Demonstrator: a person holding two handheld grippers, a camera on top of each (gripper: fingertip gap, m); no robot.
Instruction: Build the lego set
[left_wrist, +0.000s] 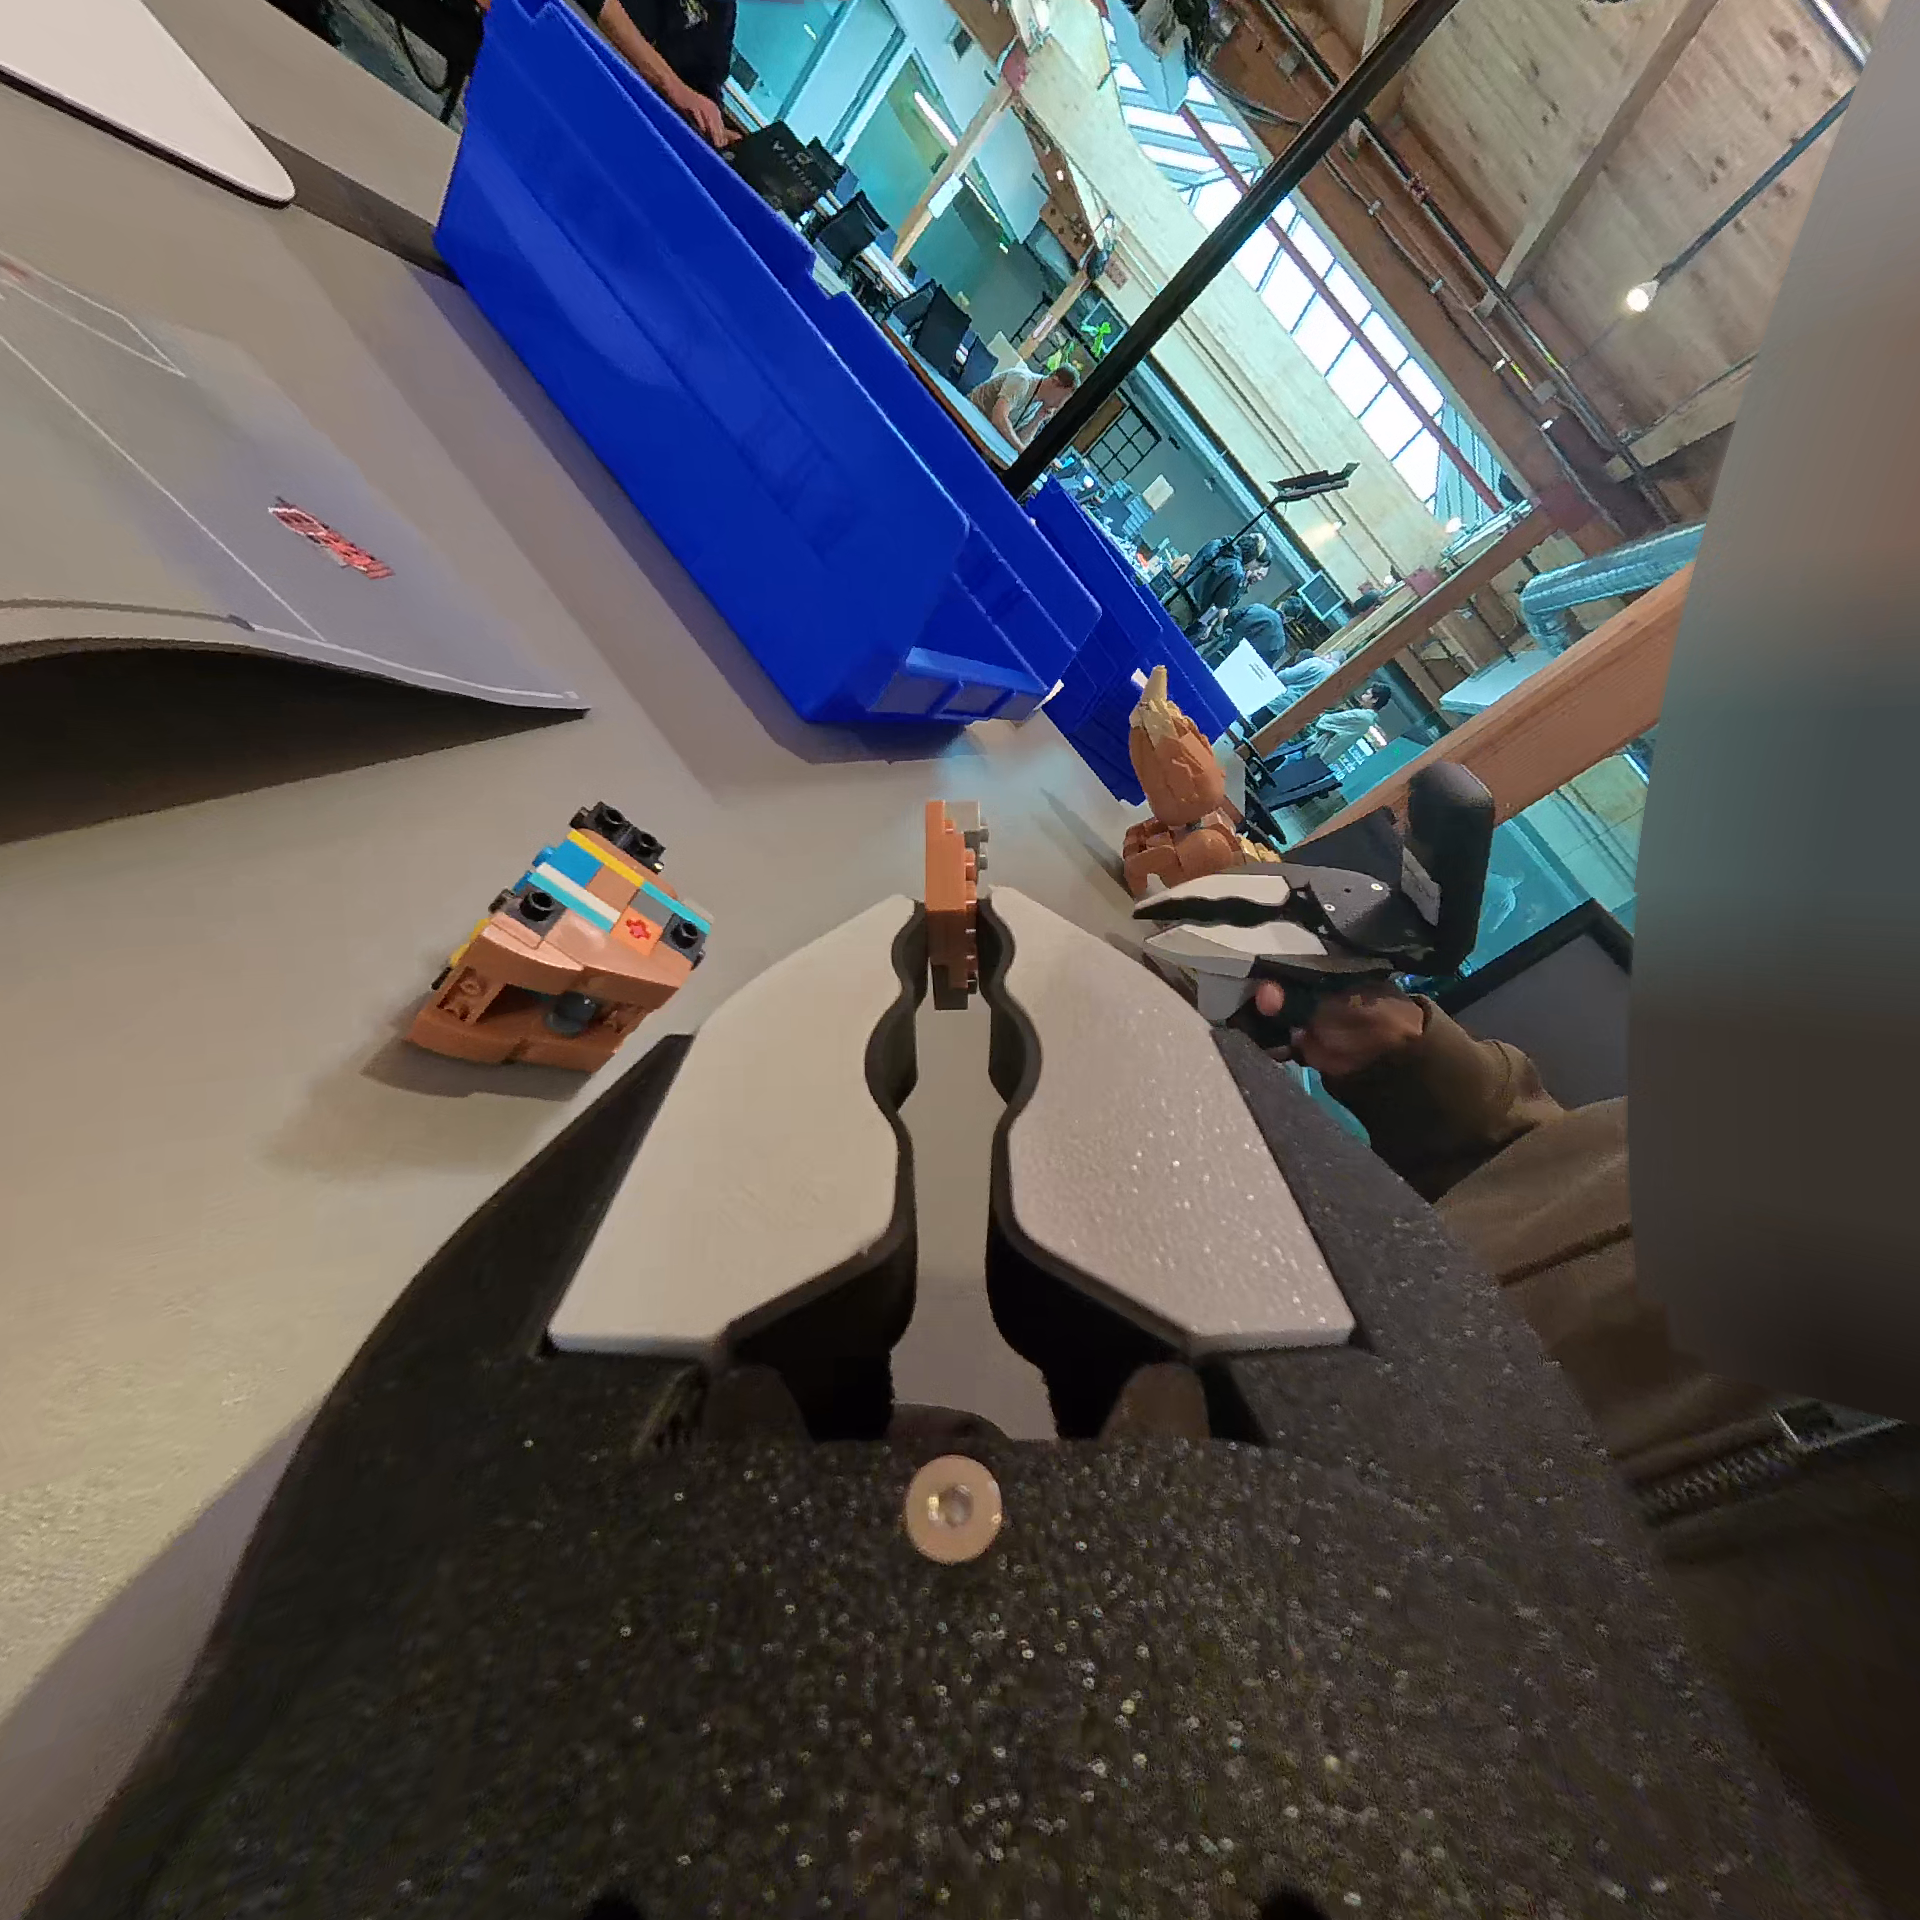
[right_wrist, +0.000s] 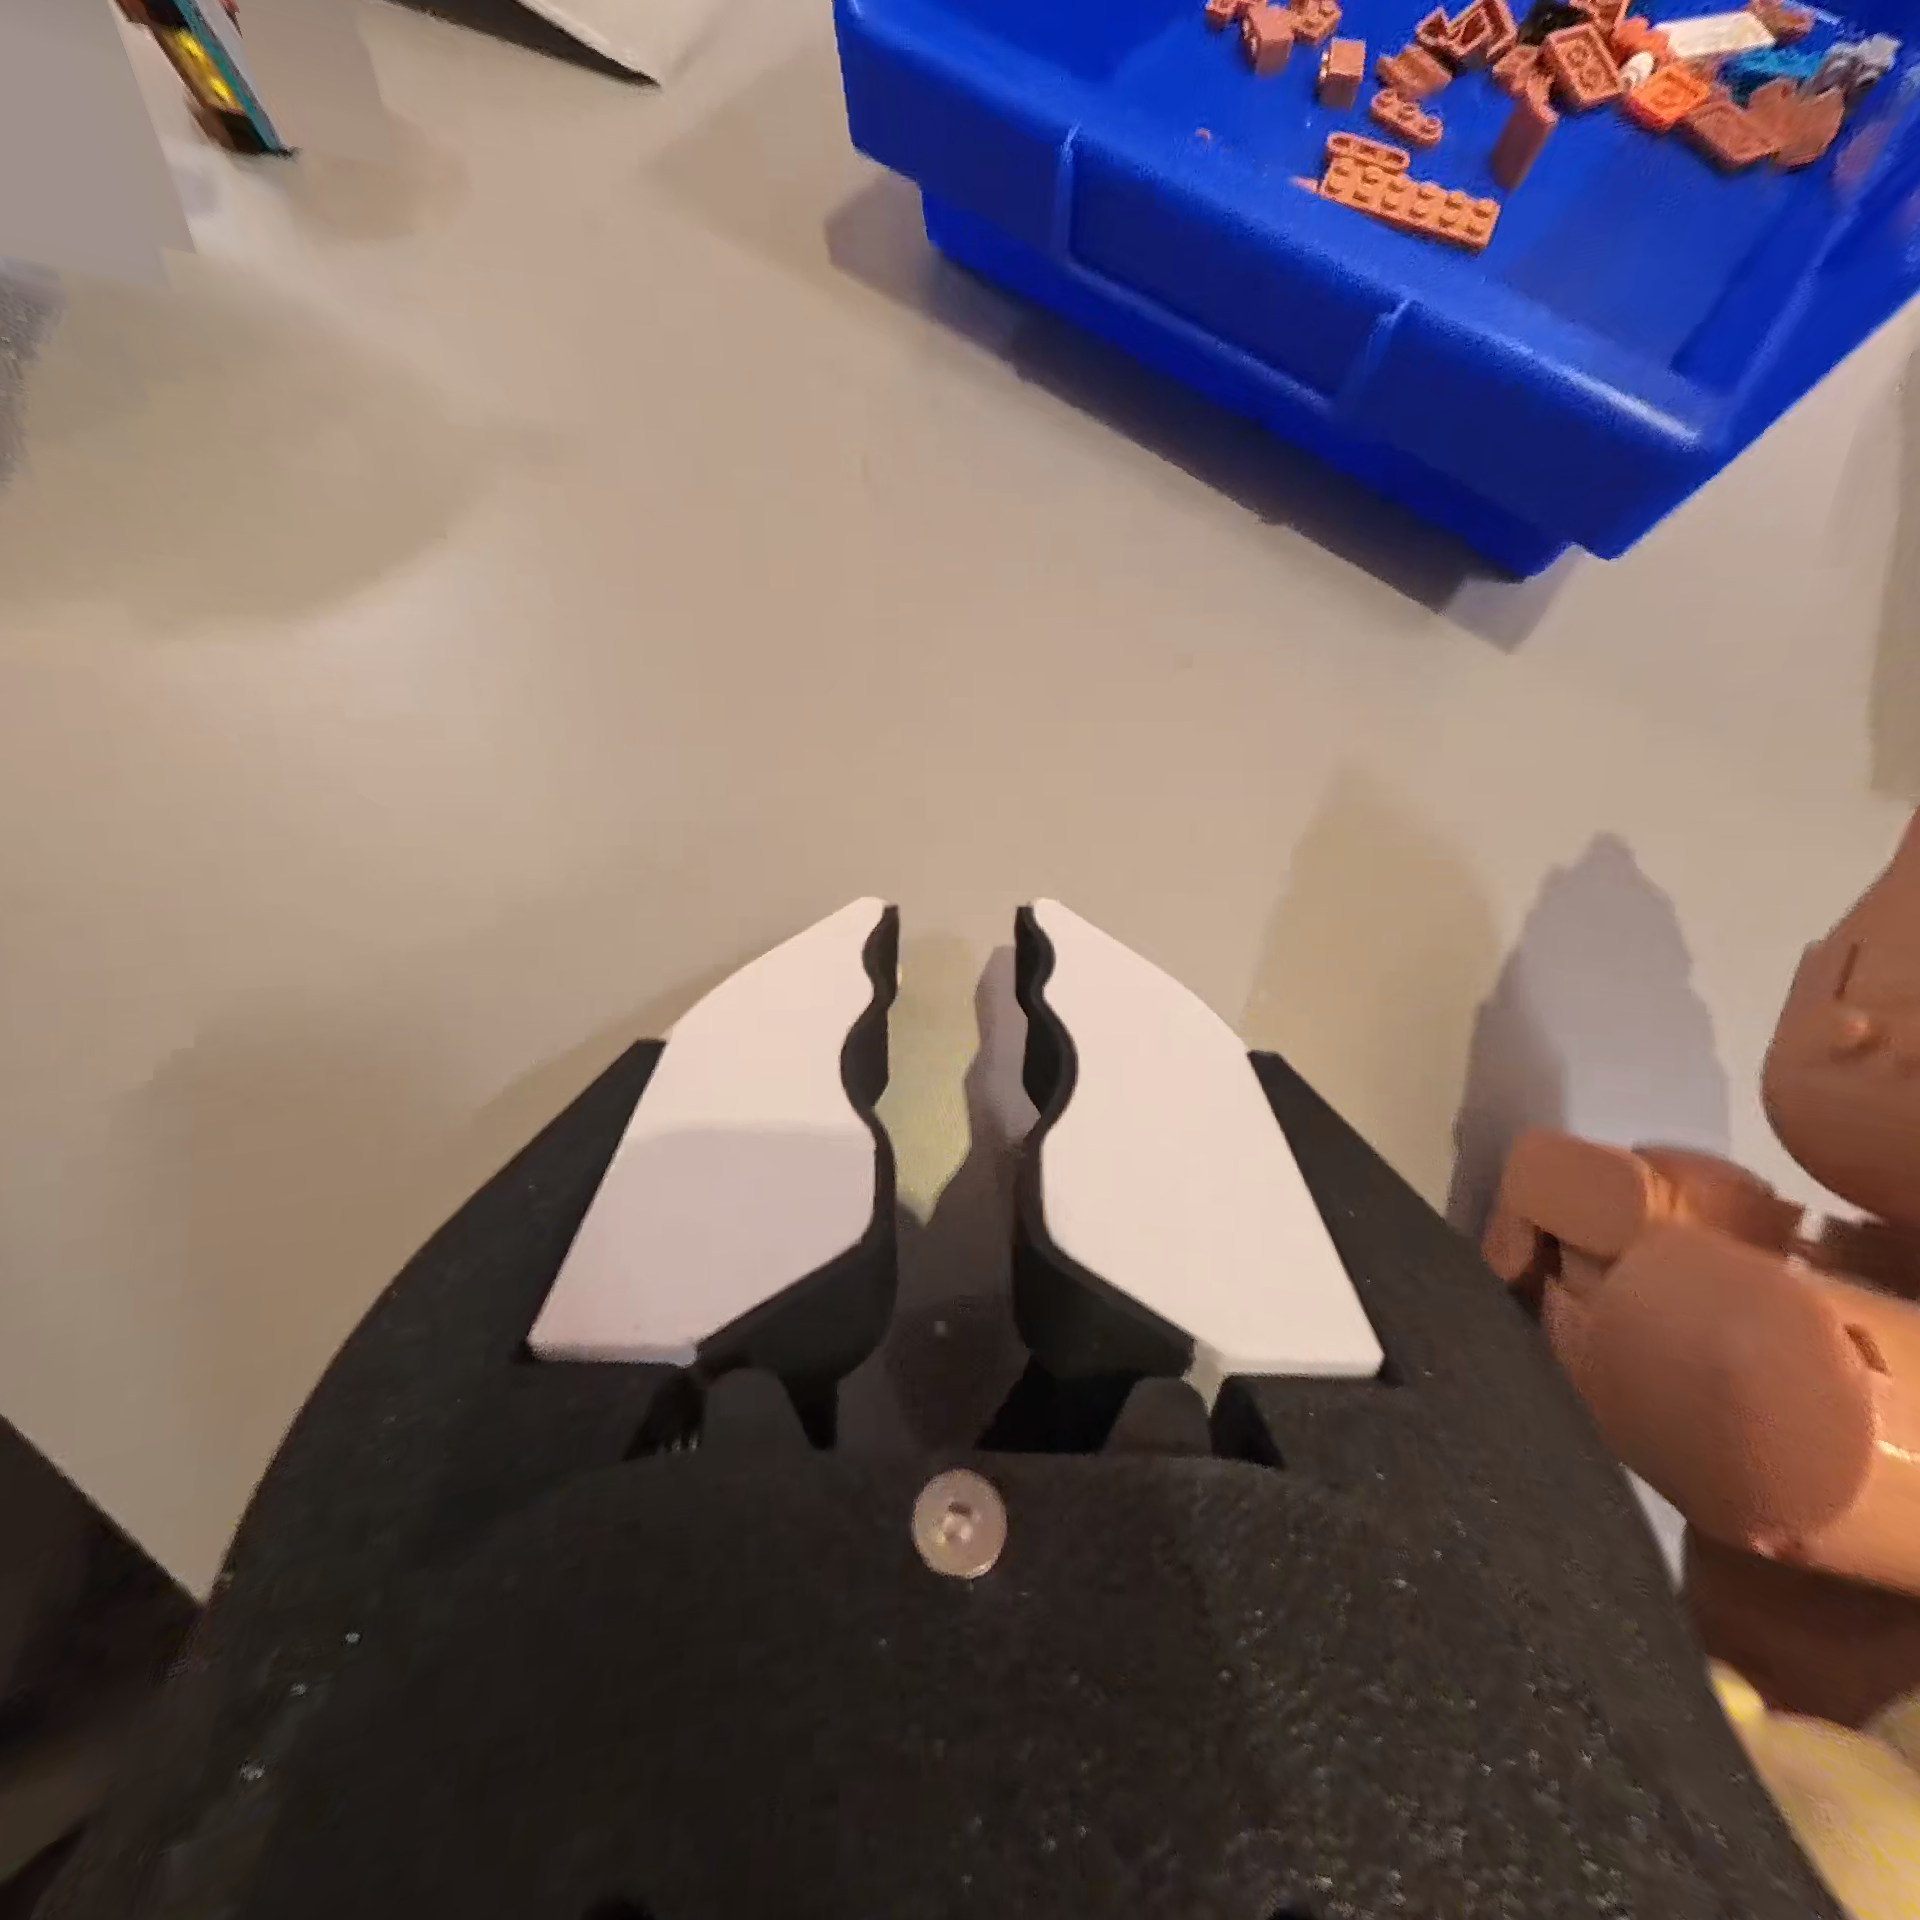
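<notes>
My left gripper (left_wrist: 951, 914) is shut on a small brown and grey brick piece (left_wrist: 954, 883), held edge-up above the grey table (left_wrist: 312, 1195). A brown sub-assembly with blue, yellow and black parts (left_wrist: 561, 940) lies on the table to its left. A brown built figure (left_wrist: 1179, 800) stands farther right, and it also shows at the right edge of the right wrist view (right_wrist: 1766, 1299). My right gripper (right_wrist: 956, 925) is open and empty over bare table, just left of the figure. It also shows in the left wrist view (left_wrist: 1164, 925), held in a hand.
A blue bin (right_wrist: 1299, 270) with several loose brown and orange bricks (right_wrist: 1413, 203) stands at the back right. Two blue bins (left_wrist: 748, 436) line the far side of the table. A grey mat (left_wrist: 208, 499) with a curled edge lies on the left. My hands' fingertips stand some 30 cm from each other.
</notes>
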